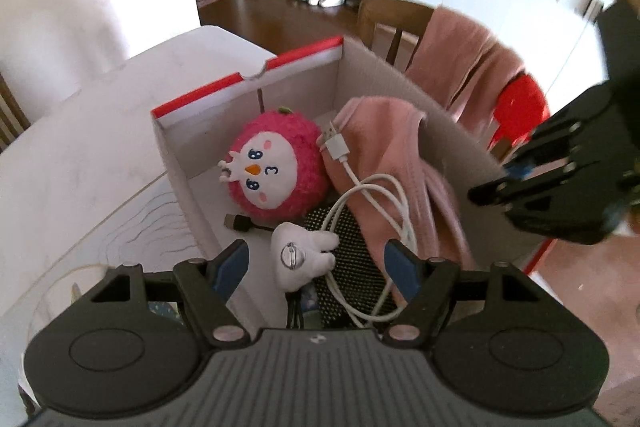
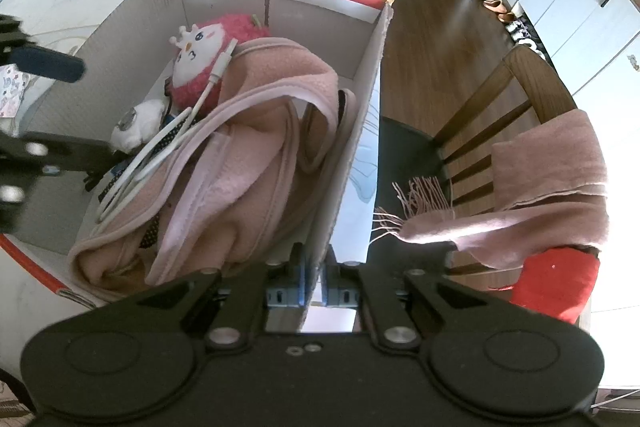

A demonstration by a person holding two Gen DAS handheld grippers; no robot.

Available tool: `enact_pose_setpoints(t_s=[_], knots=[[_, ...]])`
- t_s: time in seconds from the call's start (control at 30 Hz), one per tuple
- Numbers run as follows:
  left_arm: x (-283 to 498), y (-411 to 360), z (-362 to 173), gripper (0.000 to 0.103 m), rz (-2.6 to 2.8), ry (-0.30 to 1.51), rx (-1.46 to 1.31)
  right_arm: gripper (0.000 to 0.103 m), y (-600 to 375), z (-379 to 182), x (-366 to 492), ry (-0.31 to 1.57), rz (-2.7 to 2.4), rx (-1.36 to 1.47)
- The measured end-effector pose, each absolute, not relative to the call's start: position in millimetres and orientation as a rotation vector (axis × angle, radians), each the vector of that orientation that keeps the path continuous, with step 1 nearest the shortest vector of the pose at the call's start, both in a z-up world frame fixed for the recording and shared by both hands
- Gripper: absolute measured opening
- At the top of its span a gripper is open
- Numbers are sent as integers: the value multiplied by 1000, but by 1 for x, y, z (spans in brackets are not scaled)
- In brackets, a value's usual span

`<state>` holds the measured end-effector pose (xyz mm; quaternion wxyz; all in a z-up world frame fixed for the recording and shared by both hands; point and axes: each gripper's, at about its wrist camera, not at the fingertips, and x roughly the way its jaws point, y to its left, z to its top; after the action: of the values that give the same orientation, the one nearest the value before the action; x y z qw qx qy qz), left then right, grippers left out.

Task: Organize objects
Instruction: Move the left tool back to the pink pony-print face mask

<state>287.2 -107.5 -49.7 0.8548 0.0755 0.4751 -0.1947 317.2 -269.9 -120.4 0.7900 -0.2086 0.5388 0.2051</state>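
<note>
The left tool stands wide with nothing between its blue pads, poised just above the near end of the cardboard box. Directly ahead of it and slightly below lies the small white plush charm, and to its right the white cable loops across the pink cloth. The cable's coil runs near to far, its plug end reaching up toward the far wall beside the pink round plush toy. A black cable plug rests on the box floor just left of the charm. All of these already sit inside the box, so the left tool, being the nearer one, looks best placed for whatever item comes next. From where it hangs, anything else to gather would lie outside the box, off to the left on the white worktop, though little of that side shows clearly. The right tool is closed narrow on the box's right wall, pinching the thin cardboard edge and seemingly steadying it. Beyond that wall stands a wooden chair draped with a pink scarf, well apart from the box contents.
</note>
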Motion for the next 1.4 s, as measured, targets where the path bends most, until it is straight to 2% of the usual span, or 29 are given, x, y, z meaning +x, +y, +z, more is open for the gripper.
enact_pose_setpoints(t_s=[0.17,0.3,0.67,0.83,0.93,1.4], knots=[[275,-81,-33,75,-363,953,98,8,-270,-119,316,1164,441,-451],[263,-46,-23,81,-286,923,45,8,-270,-119,318,1170,441,-447],[247,58,-35,83,-62,924,-42,10,-268,-120,320,1179,424,-450],[245,96,-50,97,-6,935,-46,12,-266,-120,319,1182,419,-456],[245,112,-62,101,16,949,-24,12,-265,-121,319,1183,414,-464],[271,160,-124,101,31,1072,90,15,-259,-124,319,1198,363,-489]])
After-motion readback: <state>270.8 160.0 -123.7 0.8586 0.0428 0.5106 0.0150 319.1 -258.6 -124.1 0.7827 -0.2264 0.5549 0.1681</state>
